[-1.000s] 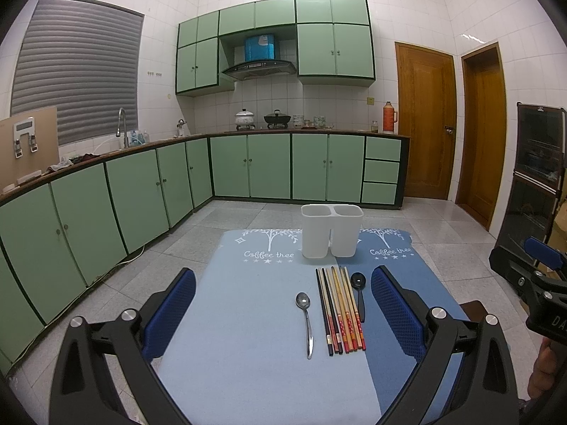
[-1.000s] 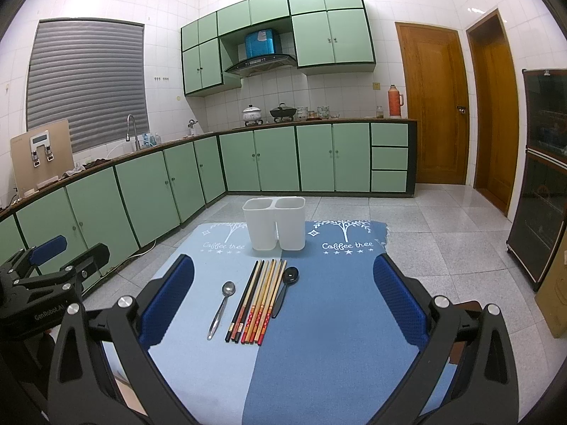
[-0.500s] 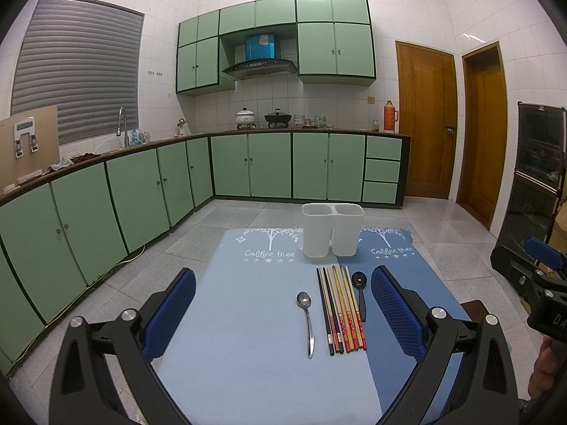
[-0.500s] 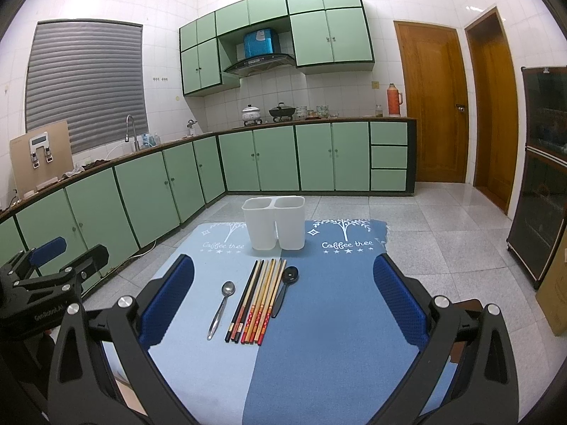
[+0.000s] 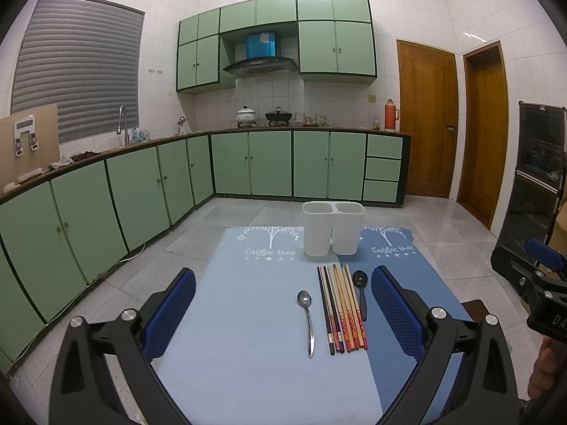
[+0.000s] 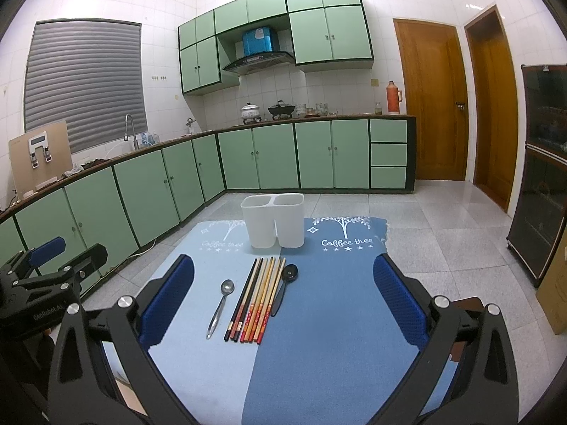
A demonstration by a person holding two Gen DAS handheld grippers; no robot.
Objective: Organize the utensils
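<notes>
A white two-compartment utensil holder [image 5: 333, 227] [image 6: 273, 220] stands at the far end of a blue mat [image 5: 248, 318] [image 6: 336, 318]. In front of it lie a metal spoon [image 5: 307, 315] [image 6: 220, 304], a row of several chopsticks [image 5: 341, 306] [image 6: 257, 297] and a black spoon [image 5: 360, 290] [image 6: 285, 285]. My left gripper [image 5: 283, 313] is open and empty, above the near part of the mat. My right gripper [image 6: 283, 302] is open and empty too, at about the same distance from the utensils. Each gripper shows at the edge of the other's view.
The mat covers a small table with its edges close on the left and right. Green kitchen cabinets [image 5: 141, 191] run along the left and back walls. Wooden doors [image 5: 425, 117] and a dark cabinet [image 5: 535, 177] stand at the right.
</notes>
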